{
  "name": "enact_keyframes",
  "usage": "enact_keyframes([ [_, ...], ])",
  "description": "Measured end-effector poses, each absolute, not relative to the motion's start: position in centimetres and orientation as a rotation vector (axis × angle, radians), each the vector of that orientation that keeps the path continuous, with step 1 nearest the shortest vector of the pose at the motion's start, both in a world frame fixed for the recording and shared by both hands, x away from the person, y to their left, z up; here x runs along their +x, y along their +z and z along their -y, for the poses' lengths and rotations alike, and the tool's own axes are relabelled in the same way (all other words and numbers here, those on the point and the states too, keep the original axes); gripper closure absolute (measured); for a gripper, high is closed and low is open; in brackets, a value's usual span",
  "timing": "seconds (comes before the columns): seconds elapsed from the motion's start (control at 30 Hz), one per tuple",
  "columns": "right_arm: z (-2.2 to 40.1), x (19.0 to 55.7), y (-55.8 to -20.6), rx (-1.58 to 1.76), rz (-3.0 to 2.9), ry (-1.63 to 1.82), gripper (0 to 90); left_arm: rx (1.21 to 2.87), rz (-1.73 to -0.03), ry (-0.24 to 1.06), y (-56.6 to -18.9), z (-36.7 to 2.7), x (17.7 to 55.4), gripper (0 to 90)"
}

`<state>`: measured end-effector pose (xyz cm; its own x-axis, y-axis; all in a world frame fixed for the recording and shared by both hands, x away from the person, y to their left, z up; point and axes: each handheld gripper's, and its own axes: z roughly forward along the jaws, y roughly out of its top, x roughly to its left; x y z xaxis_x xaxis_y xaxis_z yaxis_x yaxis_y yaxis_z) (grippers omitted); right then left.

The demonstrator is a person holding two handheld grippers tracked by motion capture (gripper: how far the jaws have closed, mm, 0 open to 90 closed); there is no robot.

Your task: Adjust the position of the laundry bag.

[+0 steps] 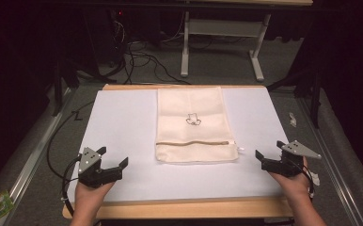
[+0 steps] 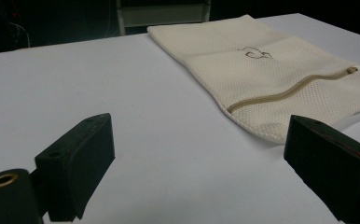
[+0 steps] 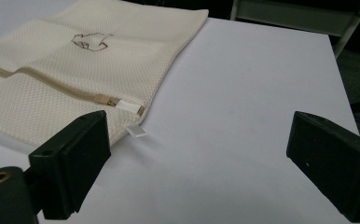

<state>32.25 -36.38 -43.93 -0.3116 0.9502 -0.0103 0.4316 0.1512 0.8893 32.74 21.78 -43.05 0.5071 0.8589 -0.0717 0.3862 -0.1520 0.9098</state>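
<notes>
Mesh bag flat btwn left gripper & right gripper, both spread, empty.

Bag flat on desk, between left tongs and right tongs, slightly ahead; zipper at near end.

Bare white sheet is seen on both sides of the mesh bag, which lies flat at centre and is the sole obstacle on the table. Left gripper and right gripper are held with jaws apart over bare sheet, each near the bag's zipper end, neither touching it.
</notes>
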Motion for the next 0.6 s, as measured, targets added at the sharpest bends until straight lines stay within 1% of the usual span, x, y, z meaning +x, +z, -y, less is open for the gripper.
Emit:
enact_keyframes([
  [0.07,36.5,32.2,-43.9,1.326,-1.824,1.108,6.9,1.748,-1.056,0.585,-43.1,-21.7,32.9,8.9],
  [0.17,36.8,31.9,-43.9,1.320,-1.840,1.115,11.4,1.747,-1.057,0.600,-43.1,-21.3,33.8,8.9],
  [0.37,37.1,31.4,-43.9,1.332,-1.810,1.117,14.8,1.744,-1.075,0.591,-43.3,-20.9,34.2,8.7],
  [0.47,37.2,31.4,-44.0,1.339,-1.816,1.124,16.6,1.743,-1.079,0.585,-43.4,-20.8,33.9,11.7],
  [0.53,37.0,31.6,-44.0,1.338,-1.829,1.143,19.2,1.752,-1.077,0.564,-43.4,-20.8,33.8,13.4],
  [0.6,36.3,31.8,-44.0,1.332,-1.852,1.165,24.8,1.766,-1.073,0.559,-43.4,-20.8,33.8,14.7],
])
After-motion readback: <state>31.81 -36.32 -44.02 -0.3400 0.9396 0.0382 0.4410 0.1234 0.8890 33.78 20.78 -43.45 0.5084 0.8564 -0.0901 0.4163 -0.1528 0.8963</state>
